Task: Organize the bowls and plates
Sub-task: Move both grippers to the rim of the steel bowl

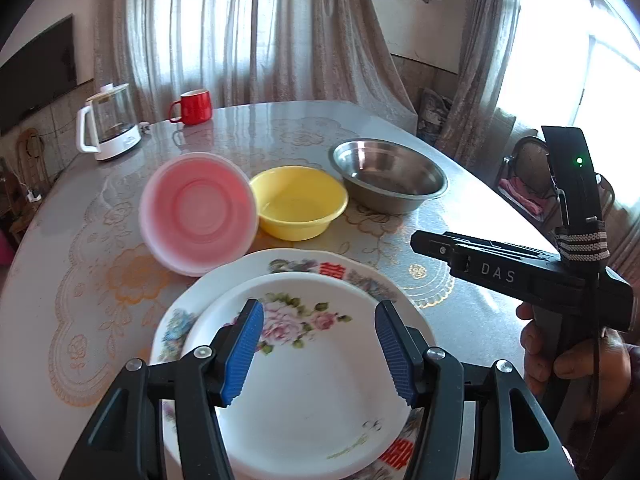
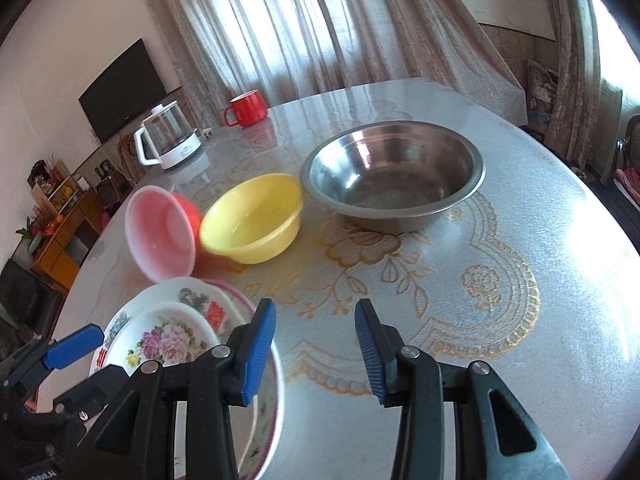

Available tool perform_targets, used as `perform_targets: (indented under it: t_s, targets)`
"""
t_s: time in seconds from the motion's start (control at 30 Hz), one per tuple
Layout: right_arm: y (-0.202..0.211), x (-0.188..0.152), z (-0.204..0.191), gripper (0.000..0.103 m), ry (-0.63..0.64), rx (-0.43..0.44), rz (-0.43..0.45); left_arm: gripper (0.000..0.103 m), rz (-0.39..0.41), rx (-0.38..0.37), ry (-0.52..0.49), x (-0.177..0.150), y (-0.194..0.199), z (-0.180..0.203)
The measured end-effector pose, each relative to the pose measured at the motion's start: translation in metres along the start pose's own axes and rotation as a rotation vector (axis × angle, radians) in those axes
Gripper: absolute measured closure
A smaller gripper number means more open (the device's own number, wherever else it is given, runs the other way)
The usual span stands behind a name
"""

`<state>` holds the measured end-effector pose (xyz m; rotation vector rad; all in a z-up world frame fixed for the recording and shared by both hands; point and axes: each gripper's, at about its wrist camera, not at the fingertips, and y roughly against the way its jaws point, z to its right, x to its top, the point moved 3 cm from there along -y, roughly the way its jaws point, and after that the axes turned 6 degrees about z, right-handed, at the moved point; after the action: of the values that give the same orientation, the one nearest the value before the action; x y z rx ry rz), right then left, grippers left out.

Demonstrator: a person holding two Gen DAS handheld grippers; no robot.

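1. Tabletop [image 2: 500, 200] carries everything.
2. Steel bowl [image 2: 394, 174] sits farthest right, yellow bowl [image 2: 252, 218] beside it, pink bowl [image 2: 162, 232] tilted on its side.
3. Small floral plate [image 1: 304, 380] rests on a larger plate [image 1: 340, 268].
4. Left gripper [image 1: 318, 354] and right gripper [image 2: 316, 354]: jaws spread, pinching nothing.

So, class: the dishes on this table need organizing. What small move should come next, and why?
Probably reach the left gripper forward to the pink bowl. It lies tilted against the yellow bowl, while the small plate already sits on the large plate. Its jaws stand open and empty.
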<state>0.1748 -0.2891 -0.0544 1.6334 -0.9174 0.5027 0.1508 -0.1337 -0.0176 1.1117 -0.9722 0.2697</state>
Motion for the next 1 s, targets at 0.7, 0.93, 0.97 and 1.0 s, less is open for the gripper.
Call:
perform_targets:
  t_s: [0.7, 0.93, 0.97, 1.0]
  targets:
    - [-0.016, 0.054, 0.090, 0.061, -0.183, -0.129, 0.080, 0.059, -0.056, -0.081, 0.051, 0.065, -0.072, 0.028]
    - [-0.035, 0.071, 0.112, 0.061, -0.244, -0.139, 0.080, 0.059, -0.085, -0.094, 0.083, 0.081, -0.102, 0.030]
    - [-0.039, 0.072, 0.114, 0.061, -0.249, -0.147, 0.074, 0.059, -0.093, -0.098, 0.090, 0.081, -0.105, 0.030]
    - [-0.044, 0.074, 0.117, 0.061, -0.253, -0.153, 0.068, 0.059, -0.102, -0.101, 0.097, 0.083, -0.109, 0.029]
